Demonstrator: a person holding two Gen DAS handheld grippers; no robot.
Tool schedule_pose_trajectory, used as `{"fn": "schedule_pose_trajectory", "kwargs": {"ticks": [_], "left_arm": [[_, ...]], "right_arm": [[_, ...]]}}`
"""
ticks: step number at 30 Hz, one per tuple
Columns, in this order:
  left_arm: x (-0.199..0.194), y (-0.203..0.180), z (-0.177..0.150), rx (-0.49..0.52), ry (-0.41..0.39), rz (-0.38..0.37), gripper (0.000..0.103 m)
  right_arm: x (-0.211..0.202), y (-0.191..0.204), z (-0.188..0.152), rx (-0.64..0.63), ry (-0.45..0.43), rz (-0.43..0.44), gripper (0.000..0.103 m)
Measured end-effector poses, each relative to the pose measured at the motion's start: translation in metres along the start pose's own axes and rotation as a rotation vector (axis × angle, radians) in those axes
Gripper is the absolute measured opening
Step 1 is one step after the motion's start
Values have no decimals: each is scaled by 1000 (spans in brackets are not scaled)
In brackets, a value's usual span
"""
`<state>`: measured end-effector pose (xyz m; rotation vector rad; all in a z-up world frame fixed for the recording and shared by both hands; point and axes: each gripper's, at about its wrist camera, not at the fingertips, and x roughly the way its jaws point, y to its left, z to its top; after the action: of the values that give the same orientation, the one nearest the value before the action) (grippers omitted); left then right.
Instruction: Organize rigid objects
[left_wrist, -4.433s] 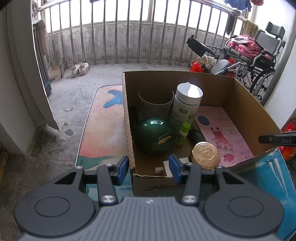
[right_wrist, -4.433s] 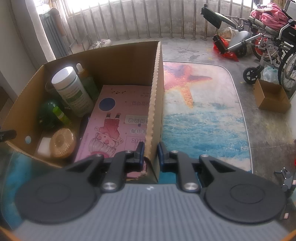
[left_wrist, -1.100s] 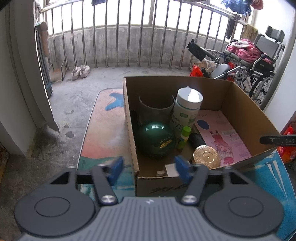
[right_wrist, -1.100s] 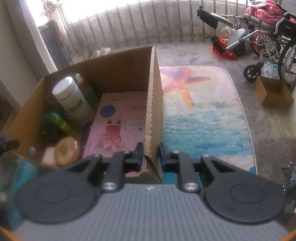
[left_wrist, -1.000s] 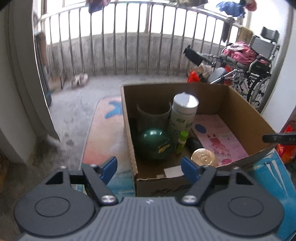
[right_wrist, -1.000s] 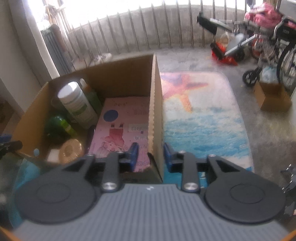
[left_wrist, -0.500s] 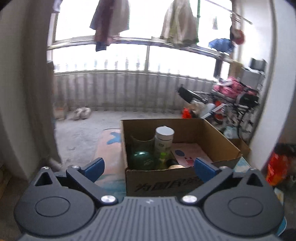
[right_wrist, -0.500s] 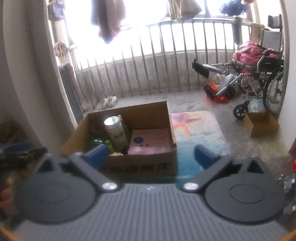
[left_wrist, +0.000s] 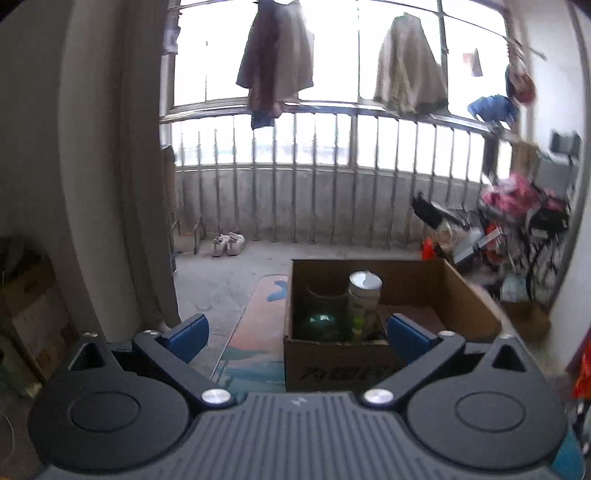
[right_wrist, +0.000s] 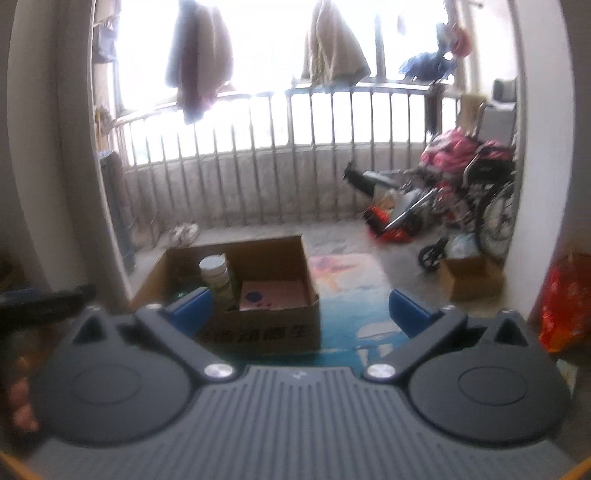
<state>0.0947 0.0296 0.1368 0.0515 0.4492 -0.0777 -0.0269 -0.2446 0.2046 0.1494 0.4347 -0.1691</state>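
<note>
- Presently, the left gripper (left_wrist: 297, 334) stands with its jaws spread wide and nothing between the pads.
- The right gripper (right_wrist: 299, 308) likewise stands fully spread, holding nothing.
- The cardboard box (left_wrist: 343, 365) sits on the patterned mat (left_wrist: 255, 321), apart from both grippers.
- Inside it stand a white-lidded jar (left_wrist: 364, 299) and a green round object (left_wrist: 321, 323); a pink printed sheet (right_wrist: 273, 293) lies on its floor.
</note>
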Motion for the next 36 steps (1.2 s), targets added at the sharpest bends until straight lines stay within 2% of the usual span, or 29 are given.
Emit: {"fn": "schedule_pose_trajectory", "kwargs": {"ticks": [2, 6, 8, 11, 13, 20, 28, 36], "left_arm": [[1, -9, -2, 56, 21, -15, 103], [4, -16, -8, 42, 61, 3, 103], [12, -17, -10, 30, 118, -2, 103], [25, -18, -13, 24, 200, -22, 103], [32, -20, -15, 27, 221, -31, 103], [51, -25, -12, 66, 217, -23, 103], [76, -27, -7, 64, 230, -31, 103], [83, -27, -10, 64, 246, -37, 103]], "right_arm": [[-12, 5, -1, -11, -22, -3, 102], [-22, 24, -6, -90, -58, -28, 102], [-18, 36, -10, -135, -68, -58, 102], [3, 49, -17, -175, -30, -79, 102], [26, 55, -19, -173, 18, -79, 102], [90, 61, -24, -111, 157, -14, 102], [148, 64, -28, -106, 208, -26, 102], [166, 60, -32, -80, 235, -18, 102]]}}
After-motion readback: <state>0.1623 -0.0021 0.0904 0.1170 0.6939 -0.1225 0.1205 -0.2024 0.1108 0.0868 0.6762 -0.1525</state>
